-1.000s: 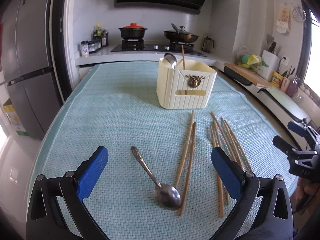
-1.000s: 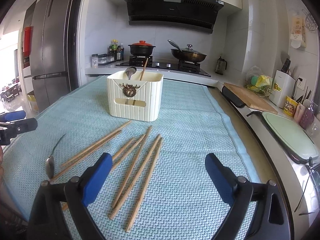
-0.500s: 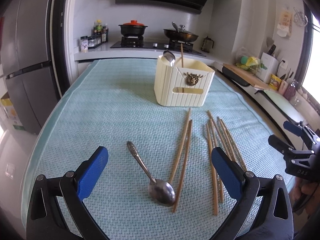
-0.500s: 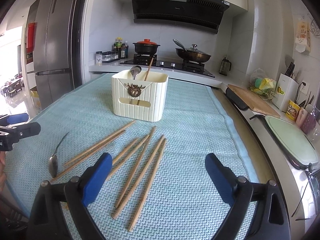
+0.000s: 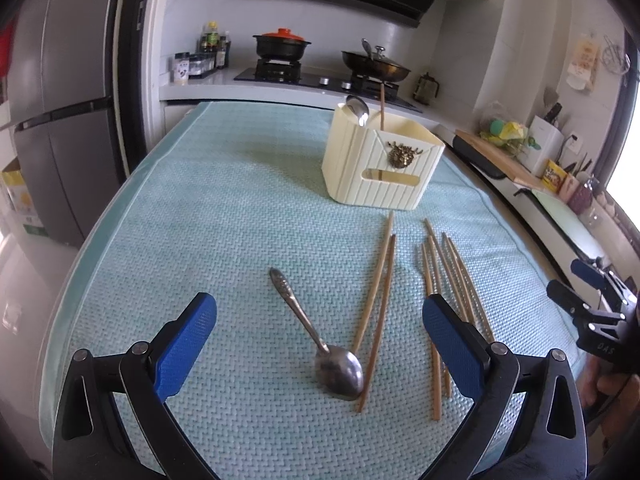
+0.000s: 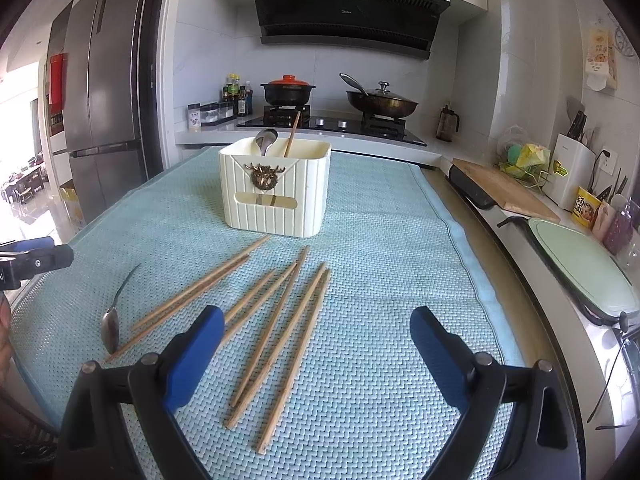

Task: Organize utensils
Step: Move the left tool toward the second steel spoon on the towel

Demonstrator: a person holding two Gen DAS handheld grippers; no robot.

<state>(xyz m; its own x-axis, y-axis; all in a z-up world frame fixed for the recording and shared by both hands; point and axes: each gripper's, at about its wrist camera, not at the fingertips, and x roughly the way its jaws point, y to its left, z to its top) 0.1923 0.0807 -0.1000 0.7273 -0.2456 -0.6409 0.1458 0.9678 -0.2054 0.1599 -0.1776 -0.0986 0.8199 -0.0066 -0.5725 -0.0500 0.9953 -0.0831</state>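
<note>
Covering nearly the whole counter, a pale teal woven mat [image 5: 240, 208] lay under everything, with a grey refrigerator [image 6: 104, 112] standing off to the left and a stove at the far end carrying a black pot with a red lid [image 6: 287, 90] and a lidded wok [image 6: 382, 102]. Toward the far side of the mat stood a cream ribbed utensil holder [image 6: 276, 190], upright, bearing a bronze ornament on its front above a slot; a spoon bowl [image 6: 266, 138] and one wooden stick [image 6: 293, 132] poked up out of it. Near the holder's front, loose wooden chopsticks [image 6: 280, 320] lay scattered flat on the mat, a pair set apart on the left and a looser group fanned beside it. Beside that left pair lay a metal spoon [image 5: 316, 336], its bowl touching or just beside the nearest chopstick and its handle angled away to the left. The left gripper [image 5: 320, 340] hovered above the spoon with its blue pads spread wide apart, the spoon lying on the mat between them and gripped by neither. The right gripper [image 6: 316, 356] hung over the fanned chopsticks, its jaws likewise wide apart and holding nothing, the sticks lying flat beneath it.
</note>
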